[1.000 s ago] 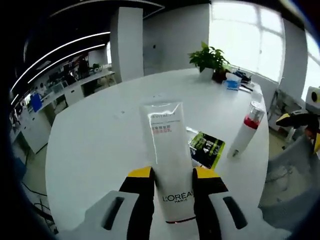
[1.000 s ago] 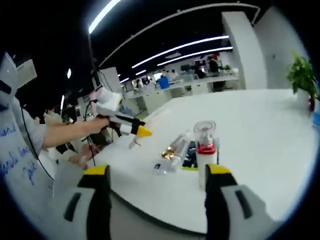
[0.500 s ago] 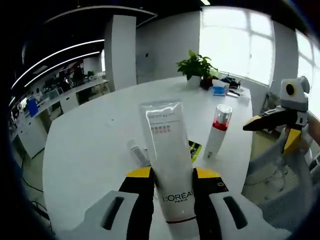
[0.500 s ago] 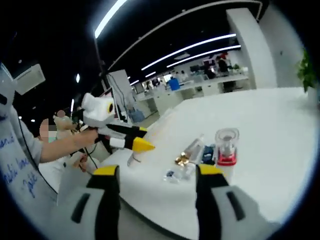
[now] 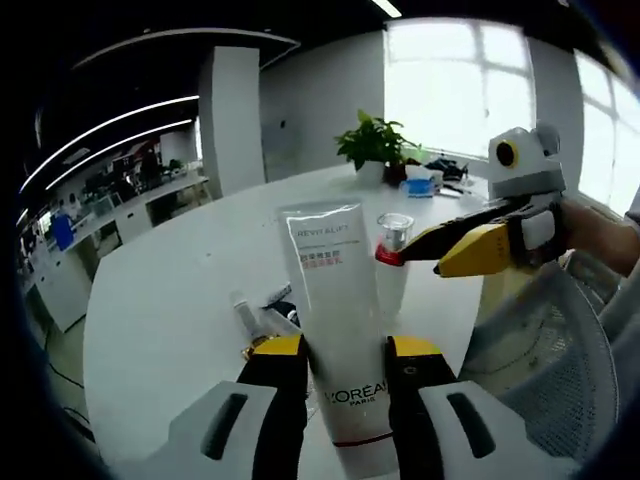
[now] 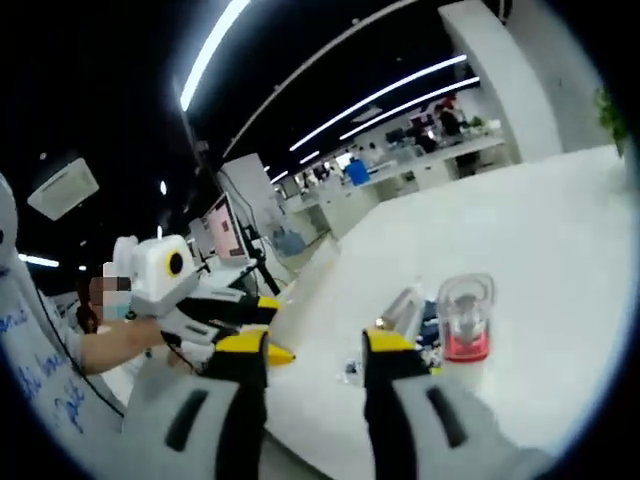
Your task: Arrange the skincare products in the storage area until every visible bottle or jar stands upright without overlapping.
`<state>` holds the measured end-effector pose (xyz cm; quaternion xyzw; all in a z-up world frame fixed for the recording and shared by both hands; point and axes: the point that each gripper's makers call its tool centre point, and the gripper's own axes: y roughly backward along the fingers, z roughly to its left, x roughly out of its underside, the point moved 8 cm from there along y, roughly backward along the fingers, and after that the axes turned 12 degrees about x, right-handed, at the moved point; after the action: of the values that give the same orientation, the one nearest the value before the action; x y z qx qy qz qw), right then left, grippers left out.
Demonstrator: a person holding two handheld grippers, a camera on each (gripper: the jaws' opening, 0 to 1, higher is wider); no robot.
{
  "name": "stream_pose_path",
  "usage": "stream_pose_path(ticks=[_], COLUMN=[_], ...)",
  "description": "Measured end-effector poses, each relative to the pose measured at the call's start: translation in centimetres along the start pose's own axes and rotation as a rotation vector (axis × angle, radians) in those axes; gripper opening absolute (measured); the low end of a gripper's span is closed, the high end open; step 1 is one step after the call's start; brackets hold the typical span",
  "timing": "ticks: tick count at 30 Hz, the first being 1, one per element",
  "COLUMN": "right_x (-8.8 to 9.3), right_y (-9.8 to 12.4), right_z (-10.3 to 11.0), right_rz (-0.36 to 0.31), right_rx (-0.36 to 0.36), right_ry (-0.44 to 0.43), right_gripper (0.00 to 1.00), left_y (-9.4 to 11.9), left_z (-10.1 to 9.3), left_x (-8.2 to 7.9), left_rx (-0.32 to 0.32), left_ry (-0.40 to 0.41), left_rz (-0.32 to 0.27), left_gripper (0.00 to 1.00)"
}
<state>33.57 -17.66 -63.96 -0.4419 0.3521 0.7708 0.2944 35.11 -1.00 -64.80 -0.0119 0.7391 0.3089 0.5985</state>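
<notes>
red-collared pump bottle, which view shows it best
The right gripper view: the red-collared pump bottle stands in the open, clear cap and red band plain. In the left gripper view the bottle is half hidden behind the white tube.

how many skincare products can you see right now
3. The white L'Oreal tube is clamped in the left gripper. The red-collared pump bottle stands upright on the table. A clear bottle lies on its side behind the tube. Others may be hidden.
</notes>
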Motion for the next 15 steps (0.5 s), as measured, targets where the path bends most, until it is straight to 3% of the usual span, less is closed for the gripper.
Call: stream_pose_path(ticks=[12,15], right_x=[-0.2,-0.2], right_y=[-2.2,-2.3], right_z=[0.1,-0.1], right_rz=[-0.003,-0.006], right_rx=[-0.062,-0.063], right_ry=[-0.192,-0.207], right_gripper=[0.25,0.22], left_y=[-0.8,-1.1], left_z=[-2.2,-2.5], left_x=[-0.6,-0.5], left_rx=[-0.016,-0.018], left_ry=[-0.132,-0.153], left_rz=[0.015,0.024], left_gripper=[0.27,0.27])
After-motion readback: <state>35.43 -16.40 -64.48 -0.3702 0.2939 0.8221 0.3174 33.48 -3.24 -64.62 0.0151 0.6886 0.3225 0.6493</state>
